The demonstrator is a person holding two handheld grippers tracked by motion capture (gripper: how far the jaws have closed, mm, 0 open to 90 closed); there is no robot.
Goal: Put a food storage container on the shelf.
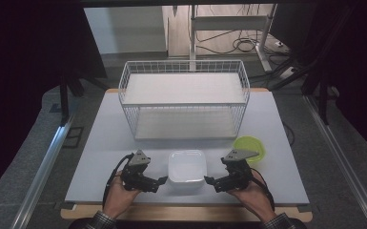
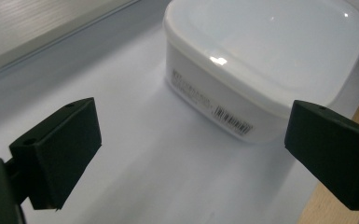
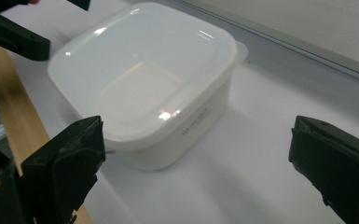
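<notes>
Both grippers sit at bottom of frame, left gripper (image 1: 161, 183) and right gripper (image 1: 210, 183) jaws wide apart with nothing between them, flanking the lidded white container (image 1: 187, 166) at lower centre, green bowl (image 1: 250, 146) right, wire basket (image 1: 184, 99) centre behind.

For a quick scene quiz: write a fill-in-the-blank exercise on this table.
1. The square white plastic container has its lid ____.
2. Both grippers, left gripper and right gripper, have their jaws ____.
3. The round bowl beside the white wire basket is coloured ____.

Missing words: on; open; green
</notes>
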